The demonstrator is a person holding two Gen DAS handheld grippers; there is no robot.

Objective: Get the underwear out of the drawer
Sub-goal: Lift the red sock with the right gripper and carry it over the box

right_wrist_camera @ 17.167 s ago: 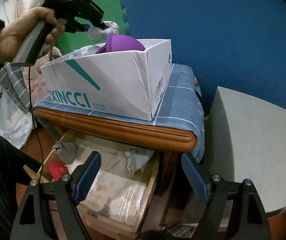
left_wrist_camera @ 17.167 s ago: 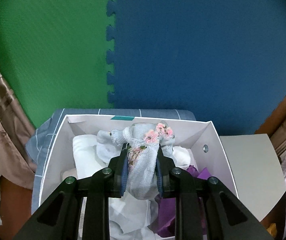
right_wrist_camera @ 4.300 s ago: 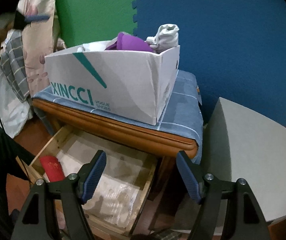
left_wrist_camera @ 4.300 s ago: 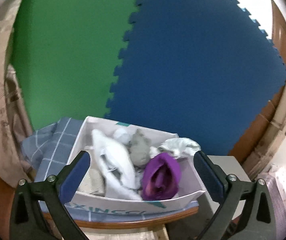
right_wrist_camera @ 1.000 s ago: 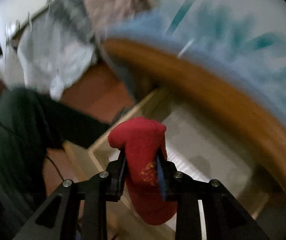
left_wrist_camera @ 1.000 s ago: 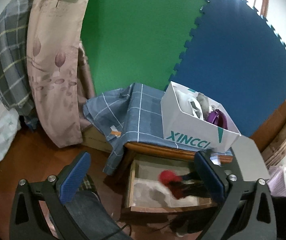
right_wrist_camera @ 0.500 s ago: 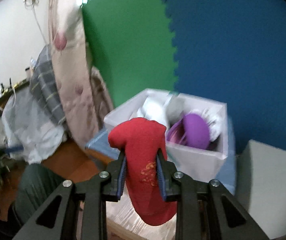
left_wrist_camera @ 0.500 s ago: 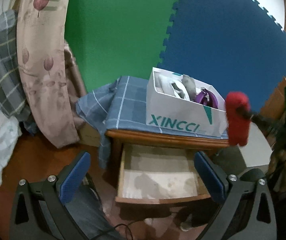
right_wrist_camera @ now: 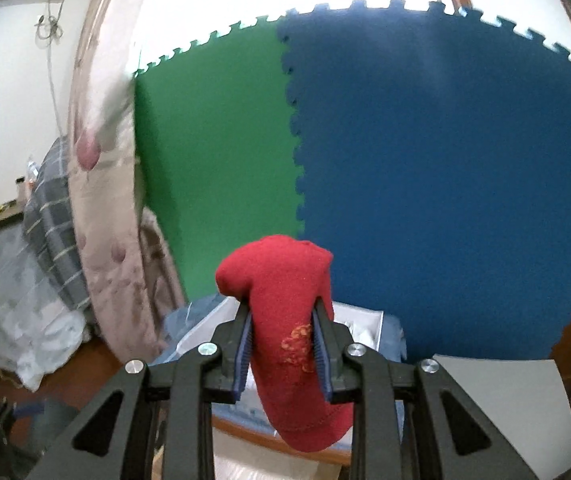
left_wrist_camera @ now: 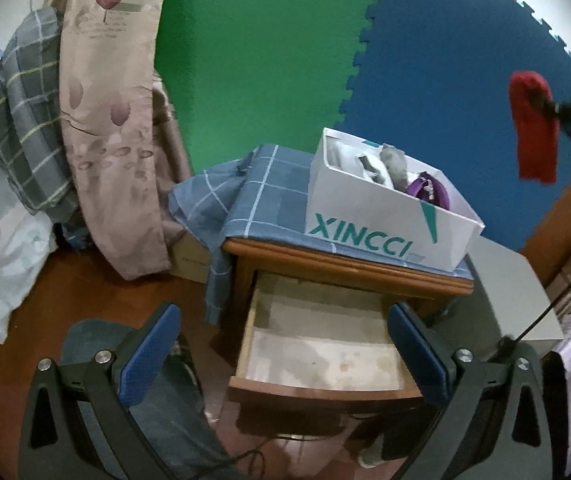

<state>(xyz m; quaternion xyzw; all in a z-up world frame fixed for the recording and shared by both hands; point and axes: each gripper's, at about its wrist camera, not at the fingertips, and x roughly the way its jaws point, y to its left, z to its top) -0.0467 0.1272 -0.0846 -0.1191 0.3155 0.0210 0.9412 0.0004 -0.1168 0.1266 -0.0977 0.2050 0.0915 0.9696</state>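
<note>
Right wrist | one red underwear [right_wrist_camera: 289, 344] | one box [right_wrist_camera: 365, 326] below

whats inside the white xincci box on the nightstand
The white box holds white cloth, a grey piece and a purple item. Anything beneath them is covered.

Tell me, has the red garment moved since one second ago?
Yes. In the left wrist view the red garment was down in the open drawer; now it hangs from the right claw, above the white box.
</note>
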